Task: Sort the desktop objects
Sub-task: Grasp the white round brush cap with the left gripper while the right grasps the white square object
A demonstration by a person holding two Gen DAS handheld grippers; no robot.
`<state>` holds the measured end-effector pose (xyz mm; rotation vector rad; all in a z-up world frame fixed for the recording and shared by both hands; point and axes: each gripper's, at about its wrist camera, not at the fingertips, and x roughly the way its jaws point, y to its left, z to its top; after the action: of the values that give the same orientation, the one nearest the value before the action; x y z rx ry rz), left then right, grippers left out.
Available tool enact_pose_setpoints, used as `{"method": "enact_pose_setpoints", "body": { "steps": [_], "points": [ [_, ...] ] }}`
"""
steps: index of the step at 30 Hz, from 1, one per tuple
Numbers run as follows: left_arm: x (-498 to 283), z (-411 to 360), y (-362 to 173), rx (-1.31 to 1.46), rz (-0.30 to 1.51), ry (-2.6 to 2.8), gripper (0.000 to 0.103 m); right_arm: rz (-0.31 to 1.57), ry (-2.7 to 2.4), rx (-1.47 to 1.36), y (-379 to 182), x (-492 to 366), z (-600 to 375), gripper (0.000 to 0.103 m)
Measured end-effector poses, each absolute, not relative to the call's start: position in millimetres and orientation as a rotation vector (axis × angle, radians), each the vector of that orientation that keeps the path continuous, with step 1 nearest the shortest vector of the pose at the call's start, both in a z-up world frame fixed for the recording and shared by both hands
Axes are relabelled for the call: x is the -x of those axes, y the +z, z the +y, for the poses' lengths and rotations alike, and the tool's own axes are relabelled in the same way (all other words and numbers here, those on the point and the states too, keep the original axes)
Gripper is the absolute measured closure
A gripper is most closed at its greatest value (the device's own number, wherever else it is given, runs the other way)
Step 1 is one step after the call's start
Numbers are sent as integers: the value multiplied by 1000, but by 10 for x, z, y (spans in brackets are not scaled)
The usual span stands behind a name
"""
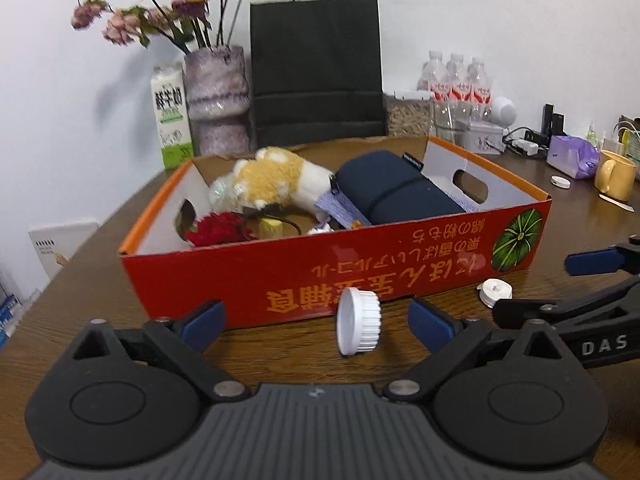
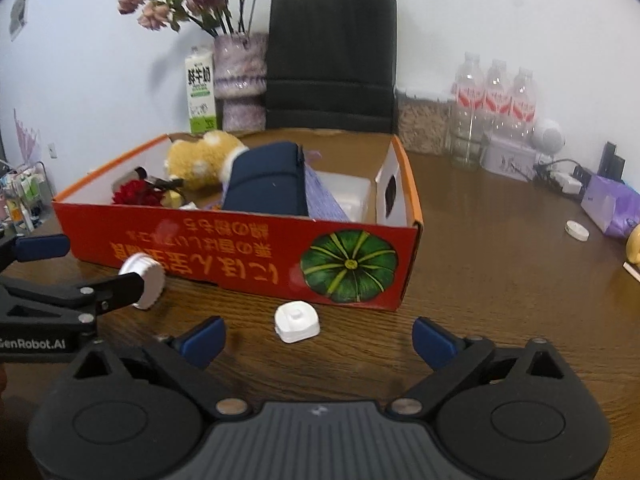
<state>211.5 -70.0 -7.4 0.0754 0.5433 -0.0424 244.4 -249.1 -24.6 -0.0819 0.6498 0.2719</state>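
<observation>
Both grippers hang low over the wooden table (image 2: 500, 272) in front of the red cardboard box (image 1: 320, 276). The left gripper (image 1: 316, 320) has its jaws spread wide, and a white ribbed cap (image 1: 359, 321) stands on edge between them, touching neither pad. The right gripper (image 2: 318, 338) is equally wide apart, with a small white square cap (image 2: 297, 321) lying on the table between its fingers, untouched. A plush toy (image 1: 276, 178) and a navy pouch (image 1: 394, 188) lie inside the box

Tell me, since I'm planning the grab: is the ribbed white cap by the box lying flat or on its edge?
On its edge. The ribbed cap stands on its rim on the table, its flat face turned sideways.
</observation>
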Motion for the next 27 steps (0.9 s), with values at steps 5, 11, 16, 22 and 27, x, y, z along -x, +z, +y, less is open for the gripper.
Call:
{"method": "enact_pose_setpoints", "body": {
  "steps": [5, 11, 16, 22, 27],
  "points": [
    [-2226, -727, -130, -47, 592, -71, 34, 673, 300, 83, -302, -2557, -2442, 18],
    [-2282, -742, -182, -27, 618, -87, 53, 684, 328, 80, -327, -2639, -2387, 30],
    [-2326, -723, -219, -2, 639, -97, 78, 678, 343, 86, -336, -2656, -2356, 47],
    [-2326, -732, -216, -4, 636, -99, 87, 662, 361, 81, -324, -2630, -2366, 77],
    [-2313, -735, -215, -4, 634, -101, 88, 655, 372, 73, -323, -2610, -2368, 78]
  ]
}}
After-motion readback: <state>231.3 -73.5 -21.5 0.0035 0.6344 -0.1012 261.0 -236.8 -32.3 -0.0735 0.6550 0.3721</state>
